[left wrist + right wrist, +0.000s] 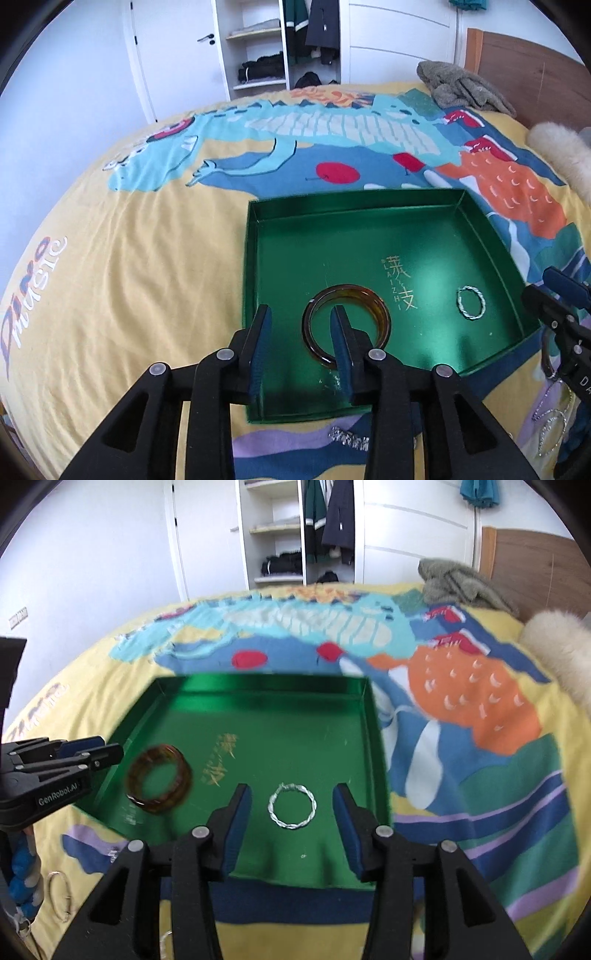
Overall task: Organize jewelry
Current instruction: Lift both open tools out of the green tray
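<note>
Left gripper (pixel 301 345): nearest in the left wrist view; black frame, blue fingers (pixel 341 345) apart, nothing pressed between them. One finger shows in front of the amber bangle's opening; contact cannot be told.
Right gripper (pixel 291 827): nearest in the right wrist view; blue fingers (pixel 236 830) apart, empty, with the silver ring seen in the gap beyond them.
Loose jewelry on the bed: a sparkling chain piece (pixel 349 439) just before the tray's near wall; thin silver hoops (pixel 552 430) to the right of it; another hoop (pixel 61 893) and blue-and-white beads (pixel 20 878) at the lower left of the right wrist view.
Tray (pixel 369 236): shallow, square, glossy green, open, lying on the bedspread; gold lettering (pixel 400 284) on its floor.
Amber bangle (pixel 347 325): brown, translucent, inside the tray on the left part of its floor. In the right wrist view it is blurred.
Silver ring (pixel 471 302): twisted metal band, lying flat inside the tray, right of the lettering, well apart from the bangle.
Bedspread (pixel 129 277): yellow, printed with a blue dinosaur, orange and red shapes.
Grey garment (pixel 461 86): crumpled at the far right of the bed.
Fluffy cream cushion (pixel 561 155): at the right edge.
Headboard (pixel 528 77): brown wood, behind the garment.
Wardrobe (pixel 258 48): white, open, with shelves of folded clothes and hanging garments, farthest back.
</note>
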